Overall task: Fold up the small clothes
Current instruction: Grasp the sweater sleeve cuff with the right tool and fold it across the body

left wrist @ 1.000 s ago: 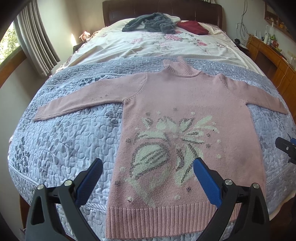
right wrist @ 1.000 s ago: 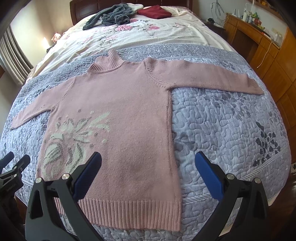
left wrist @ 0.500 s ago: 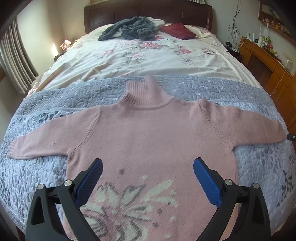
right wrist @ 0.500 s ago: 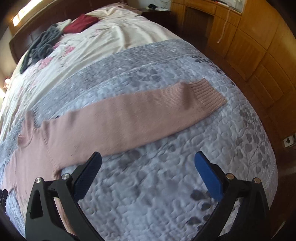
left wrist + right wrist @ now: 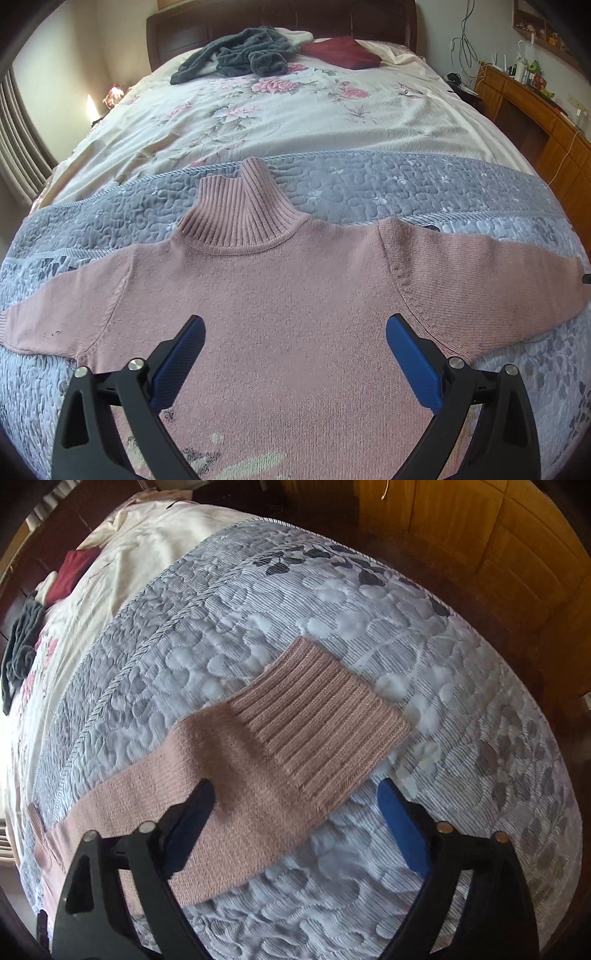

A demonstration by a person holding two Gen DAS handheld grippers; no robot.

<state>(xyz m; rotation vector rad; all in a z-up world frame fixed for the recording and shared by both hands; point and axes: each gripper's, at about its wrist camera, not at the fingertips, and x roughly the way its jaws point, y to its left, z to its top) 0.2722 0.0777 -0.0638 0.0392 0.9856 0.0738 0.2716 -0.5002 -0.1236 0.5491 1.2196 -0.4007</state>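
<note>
A pink knitted sweater (image 5: 280, 295) with a ribbed turtleneck (image 5: 243, 214) lies flat, front up, on the grey quilted blanket (image 5: 369, 184), both sleeves spread sideways. My left gripper (image 5: 295, 328) hovers open over the chest, just below the collar, with nothing between its blue pads. In the right wrist view the sweater's sleeve (image 5: 229, 790) ends in a ribbed cuff (image 5: 325, 720). My right gripper (image 5: 295, 797) hangs open low over that cuff end, one finger on each side of the sleeve.
A floral cream sheet (image 5: 295, 110) covers the far half of the bed, with a dark grey garment (image 5: 240, 55) and a dark red one (image 5: 343, 51) near the headboard. Wooden cabinets (image 5: 498, 535) and floor run along the bed's right edge.
My left gripper has moved up the sweater from the hem toward the collar. My right gripper has swung out along the sleeve and come down close over the cuff. Both stay open.
</note>
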